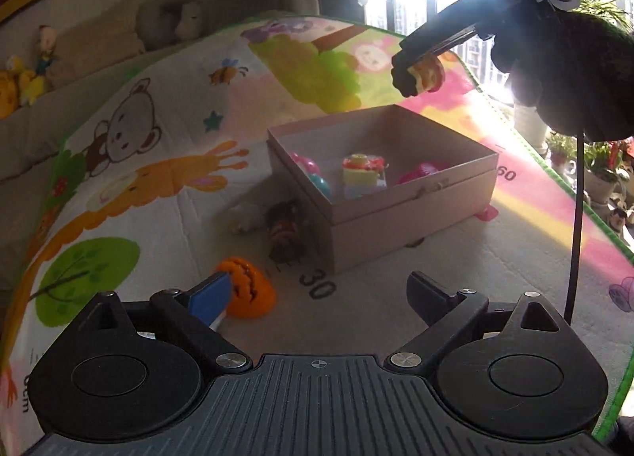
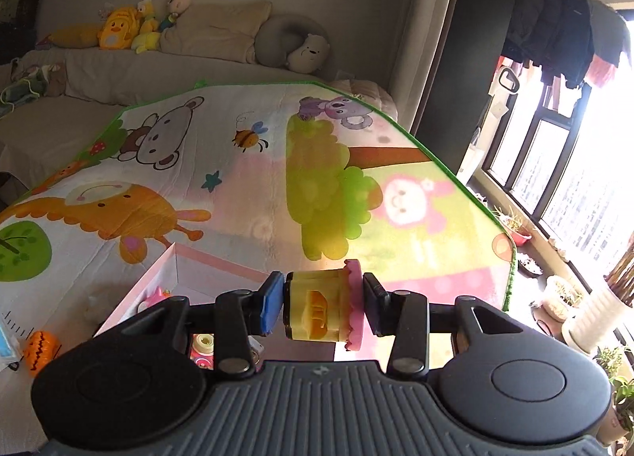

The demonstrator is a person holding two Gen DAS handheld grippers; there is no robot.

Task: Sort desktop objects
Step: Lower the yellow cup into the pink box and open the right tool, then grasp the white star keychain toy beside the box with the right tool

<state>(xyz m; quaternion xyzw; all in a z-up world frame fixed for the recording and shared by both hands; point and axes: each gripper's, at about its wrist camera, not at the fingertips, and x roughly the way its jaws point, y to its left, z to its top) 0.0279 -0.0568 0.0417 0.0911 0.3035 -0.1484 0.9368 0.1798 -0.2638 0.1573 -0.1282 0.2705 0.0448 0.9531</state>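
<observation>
A pink cardboard box [image 1: 416,194] stands on the cartoon mat and holds several small toys, among them a yellow and pink cake toy [image 1: 362,174]. My right gripper [image 2: 319,307] is shut on a yellow toy cake with a pink base [image 2: 321,305] and holds it in the air above the box's far side; it also shows in the left wrist view [image 1: 424,75]. My left gripper [image 1: 317,293] is open and empty, low over the mat in front of the box. An orange pumpkin toy [image 1: 249,289] lies by its left finger. A brown striped toy [image 1: 285,232] lies against the box's left wall.
The mat [image 1: 158,194] covers the table and ends at a green border [image 1: 574,194] on the right. A sofa with plush toys [image 2: 130,27] stands behind. Potted plants [image 2: 586,313] stand by the window on the right.
</observation>
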